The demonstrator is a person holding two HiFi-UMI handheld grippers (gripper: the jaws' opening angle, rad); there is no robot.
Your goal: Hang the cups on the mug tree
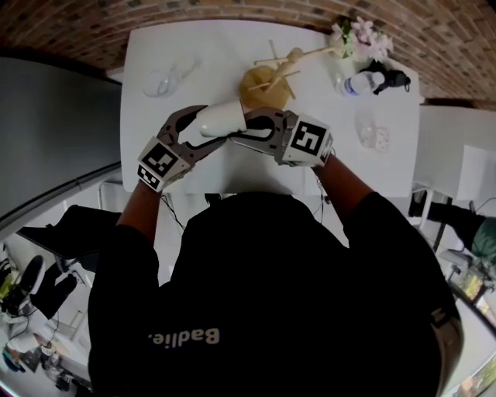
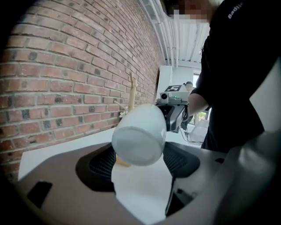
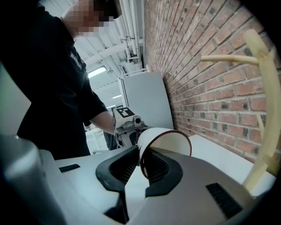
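A white cup [image 1: 219,116] with a dark rim hangs on its side above the white table [image 1: 155,46], between both grippers. My right gripper [image 1: 246,129] is shut on the cup's rim wall; in the right gripper view the cup [image 3: 169,140] is pinched between the jaws [image 3: 142,166]. My left gripper [image 1: 209,127] stands wide around the cup's base, and in the left gripper view the cup [image 2: 139,134] shows bottom-on above the pads [image 2: 103,163]. The wooden mug tree [image 1: 263,81] stands just beyond the cup; its branches carry no cup.
A clear glass [image 1: 163,81] lies at the table's far left. Pink flowers [image 1: 360,35], a water bottle [image 1: 353,84], a black object [image 1: 390,77] and another glass [image 1: 373,133] crowd the far right. A brick wall [image 1: 155,12] backs the table.
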